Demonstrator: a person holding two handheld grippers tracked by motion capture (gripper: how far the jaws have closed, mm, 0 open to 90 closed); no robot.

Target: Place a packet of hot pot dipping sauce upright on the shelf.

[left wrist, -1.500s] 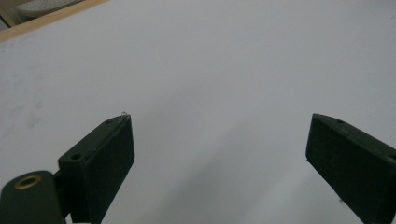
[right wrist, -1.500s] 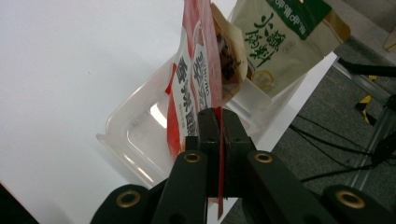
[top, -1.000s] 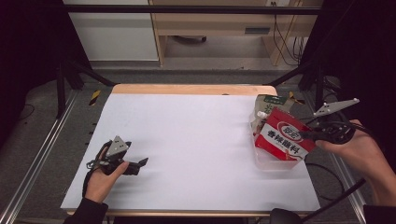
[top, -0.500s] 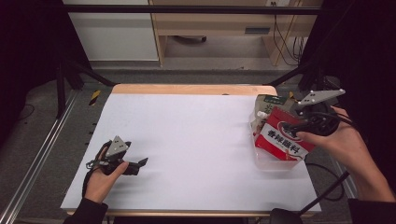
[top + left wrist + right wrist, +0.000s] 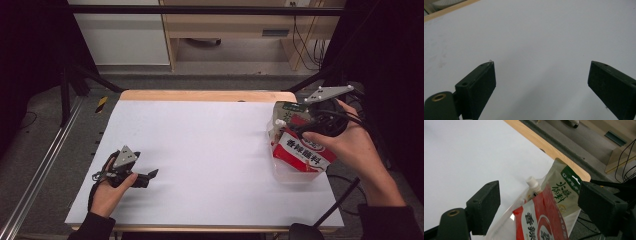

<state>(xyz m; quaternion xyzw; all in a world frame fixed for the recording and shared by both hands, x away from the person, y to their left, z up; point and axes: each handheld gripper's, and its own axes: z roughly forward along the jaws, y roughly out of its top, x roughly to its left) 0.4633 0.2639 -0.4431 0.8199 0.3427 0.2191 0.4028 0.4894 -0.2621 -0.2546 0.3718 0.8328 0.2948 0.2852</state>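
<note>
My right tongs (image 5: 300, 131) hang just above the packets at the right edge of the white tabletop (image 5: 210, 150). Their jaws have just been opening and now stand spread wide, pressing on nothing. In the right gripper view the tops of the packets rise into the gap between the jaws without touching either one. The red sauce pouch (image 5: 304, 154) stands upright in a clear plastic tub (image 5: 292, 175) near the tabletop's right side, about midway between the near and far edges. Just behind it, on the far side, stands a pale packet with a green top (image 5: 287, 111), and a small white spout (image 5: 533, 182) pokes up beside the two. My left tongs (image 5: 145, 177) rest low on the near left part of the tabletop, well apart from the tub. Their jaws are spread too, with only bare white surface between them.
</note>
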